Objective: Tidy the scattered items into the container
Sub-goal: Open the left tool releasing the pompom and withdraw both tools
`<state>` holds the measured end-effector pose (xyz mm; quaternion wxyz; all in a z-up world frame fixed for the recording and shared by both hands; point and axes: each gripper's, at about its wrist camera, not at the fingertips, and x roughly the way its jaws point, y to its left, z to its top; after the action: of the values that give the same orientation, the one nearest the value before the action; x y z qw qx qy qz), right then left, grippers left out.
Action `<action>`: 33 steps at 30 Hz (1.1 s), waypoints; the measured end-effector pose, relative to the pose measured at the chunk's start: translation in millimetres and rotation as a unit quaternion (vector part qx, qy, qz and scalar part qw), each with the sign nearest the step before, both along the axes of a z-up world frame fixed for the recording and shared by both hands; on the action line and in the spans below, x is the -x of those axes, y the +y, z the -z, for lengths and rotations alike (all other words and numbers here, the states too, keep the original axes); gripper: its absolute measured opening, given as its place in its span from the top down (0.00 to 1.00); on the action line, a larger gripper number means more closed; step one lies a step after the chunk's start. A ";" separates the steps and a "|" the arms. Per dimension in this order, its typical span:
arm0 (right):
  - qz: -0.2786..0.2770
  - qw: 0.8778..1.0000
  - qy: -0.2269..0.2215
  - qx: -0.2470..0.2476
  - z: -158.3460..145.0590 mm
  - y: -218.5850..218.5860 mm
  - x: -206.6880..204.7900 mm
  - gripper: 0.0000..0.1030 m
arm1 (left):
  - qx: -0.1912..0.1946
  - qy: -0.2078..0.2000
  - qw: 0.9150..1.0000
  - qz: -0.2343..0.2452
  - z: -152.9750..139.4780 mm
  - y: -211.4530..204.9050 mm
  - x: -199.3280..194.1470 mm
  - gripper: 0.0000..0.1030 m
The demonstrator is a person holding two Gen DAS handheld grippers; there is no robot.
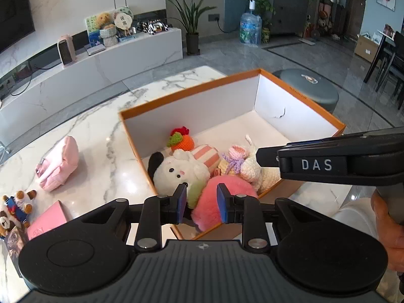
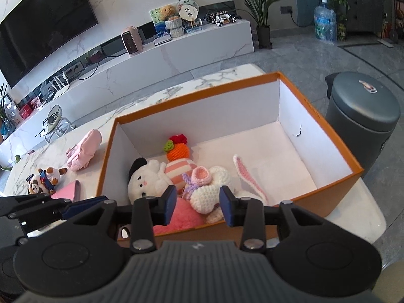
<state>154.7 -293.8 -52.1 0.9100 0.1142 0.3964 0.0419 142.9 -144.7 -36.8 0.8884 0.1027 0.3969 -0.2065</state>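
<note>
The orange box (image 1: 189, 88) (image 2: 202, 91) stands on the marble table (image 1: 106, 131). In it lie a white plush (image 1: 181, 169), an orange crochet toy (image 2: 178, 151), a crochet bunny (image 2: 209, 194) and a pink fluffy ball (image 1: 227, 197). Left of the box on the table lie a pink pouch (image 1: 59, 164) (image 2: 84, 152), a small raccoon plush (image 1: 17, 207) (image 2: 44, 179) and a pink card box (image 1: 48, 221). My left gripper (image 1: 202, 202) (image 2: 98, 202) hovers over the box's near left corner, shut, nothing pinched. Above the bunny, my right gripper (image 2: 198, 204) (image 1: 262, 156) is open and holds nothing.
A grey round bin (image 2: 361, 111) stands on the floor right of the table. A long white TV cabinet (image 2: 176, 50) runs behind, with a plant (image 1: 192, 20) and a water bottle (image 1: 250, 29) further back. A hand (image 1: 388, 227) grips the right tool.
</note>
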 end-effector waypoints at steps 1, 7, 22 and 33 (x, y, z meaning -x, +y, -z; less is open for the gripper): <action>0.000 1.000 -0.002 0.002 -2.7 0.9 2.5 0.60 | 0.002 -0.003 1.000 -0.002 -2.7 0.9 2.6 0.71; -0.004 1.000 -0.022 0.012 -20.9 9.0 19.6 0.55 | 0.017 -0.022 1.000 -0.014 -19.2 12.1 16.5 0.70; -0.058 0.996 -0.056 0.049 -50.5 79.1 52.3 0.52 | 0.045 -0.051 0.995 -0.068 -41.4 74.8 49.7 0.68; -0.111 0.989 -0.057 0.076 -48.1 146.2 65.9 0.51 | 0.062 -0.043 0.989 -0.124 -31.1 137.3 68.3 0.68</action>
<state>88.8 -147.6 -3.9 0.9269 -0.0028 0.3561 0.1184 74.6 -7.3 -5.8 0.9280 0.0066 0.3544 -0.1143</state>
